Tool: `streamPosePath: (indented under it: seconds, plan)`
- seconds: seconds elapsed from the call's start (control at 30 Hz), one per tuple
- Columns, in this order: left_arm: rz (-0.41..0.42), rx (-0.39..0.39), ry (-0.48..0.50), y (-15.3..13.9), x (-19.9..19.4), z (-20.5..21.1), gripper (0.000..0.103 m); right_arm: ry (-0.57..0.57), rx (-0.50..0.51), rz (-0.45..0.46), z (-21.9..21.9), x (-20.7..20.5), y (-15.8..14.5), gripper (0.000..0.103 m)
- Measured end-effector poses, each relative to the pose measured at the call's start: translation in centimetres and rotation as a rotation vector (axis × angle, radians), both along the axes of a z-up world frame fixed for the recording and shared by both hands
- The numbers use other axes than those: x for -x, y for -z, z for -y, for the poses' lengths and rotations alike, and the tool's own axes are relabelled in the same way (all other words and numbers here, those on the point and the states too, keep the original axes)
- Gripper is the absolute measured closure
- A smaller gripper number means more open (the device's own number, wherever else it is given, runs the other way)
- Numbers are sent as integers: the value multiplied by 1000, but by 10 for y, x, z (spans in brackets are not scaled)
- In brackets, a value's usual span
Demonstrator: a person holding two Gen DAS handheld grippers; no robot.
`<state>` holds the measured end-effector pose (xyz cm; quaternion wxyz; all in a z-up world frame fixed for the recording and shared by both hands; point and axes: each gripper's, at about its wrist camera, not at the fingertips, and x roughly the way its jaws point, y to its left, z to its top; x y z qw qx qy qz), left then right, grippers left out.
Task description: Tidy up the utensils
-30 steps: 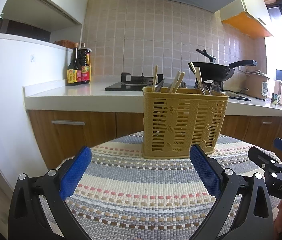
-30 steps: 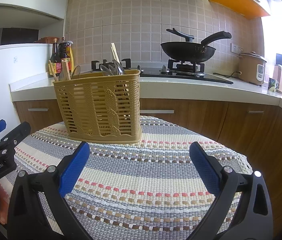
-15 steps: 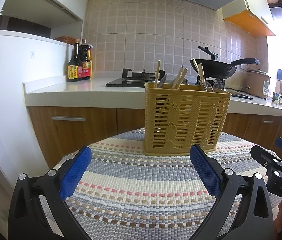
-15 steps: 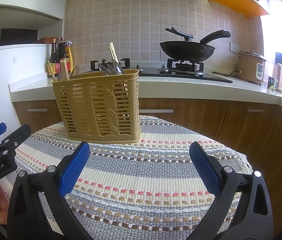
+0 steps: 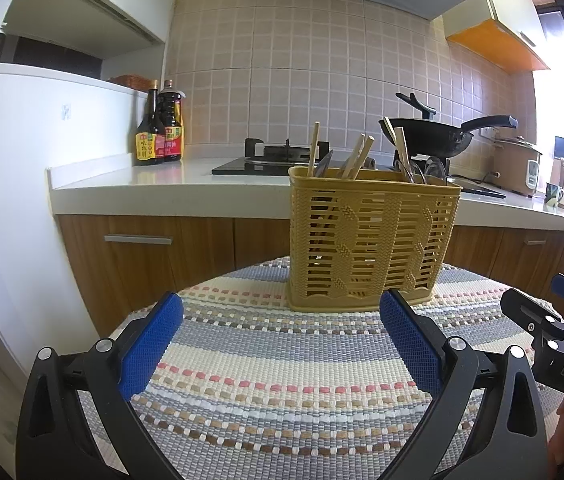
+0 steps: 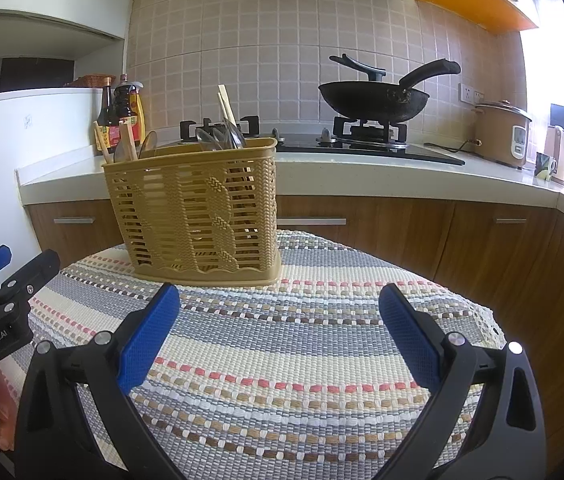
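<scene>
A striped cloth covers the desk; the basket stands on it, seemingly holding chopsticks. Left hand-held gripper and right hand-held gripper gape, empty; kitchen counter behind.

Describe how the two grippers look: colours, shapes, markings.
Both match: the left gripper and right gripper have black angular plastic frames with triangular cutouts and silver screw heads. Their jaws carry blue, cross-hatched pads. Seen from the side, the right one reads "DAS" in white, and the left one reads "GenRobot.AI". No cables show.
</scene>
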<state>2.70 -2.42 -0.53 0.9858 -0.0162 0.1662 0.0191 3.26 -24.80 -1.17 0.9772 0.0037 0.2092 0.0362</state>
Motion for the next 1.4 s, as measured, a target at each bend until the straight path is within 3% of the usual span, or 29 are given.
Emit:
streamPosePath:
  seconds: [1.4]
  plan:
    - [-6, 0, -9, 1, 0, -1, 8, 6, -1, -11, -1, -2, 2, 8]
